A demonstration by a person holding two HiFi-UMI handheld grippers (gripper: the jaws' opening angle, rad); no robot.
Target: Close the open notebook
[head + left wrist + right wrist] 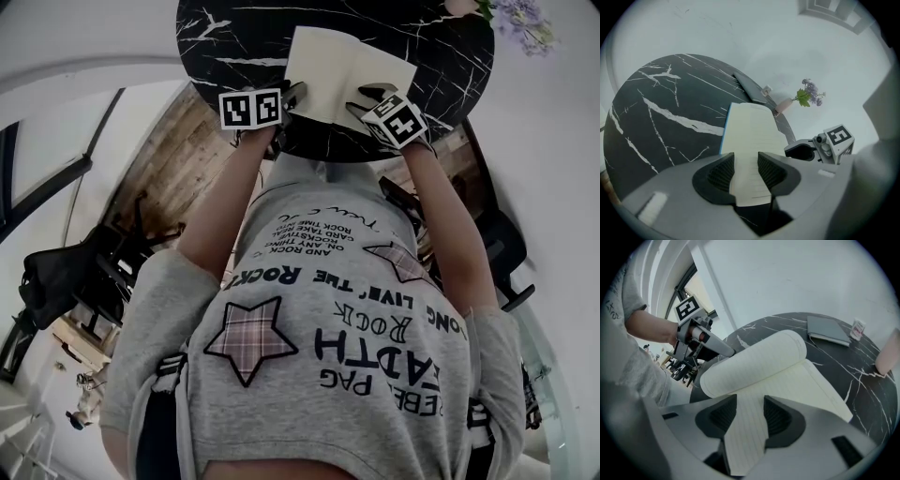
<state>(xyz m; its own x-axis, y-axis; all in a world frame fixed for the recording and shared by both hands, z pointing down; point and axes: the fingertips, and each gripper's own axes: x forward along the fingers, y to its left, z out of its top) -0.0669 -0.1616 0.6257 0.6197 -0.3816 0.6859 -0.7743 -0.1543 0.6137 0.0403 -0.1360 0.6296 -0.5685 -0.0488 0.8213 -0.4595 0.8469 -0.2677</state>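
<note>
At upper middle of the head view, on a round black marble table (234,37): left gripper (296,94), jaws parted, not pressing, about the raised, curling left leaf; notebook (349,67), open, cream ruled pages, blue cover edge; right gripper (364,99), unclenched, over the flat right page.

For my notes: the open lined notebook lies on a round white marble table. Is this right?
No: the table is black marble with white veins, as the left gripper view shows. The open lined notebook does lie on it.
</note>
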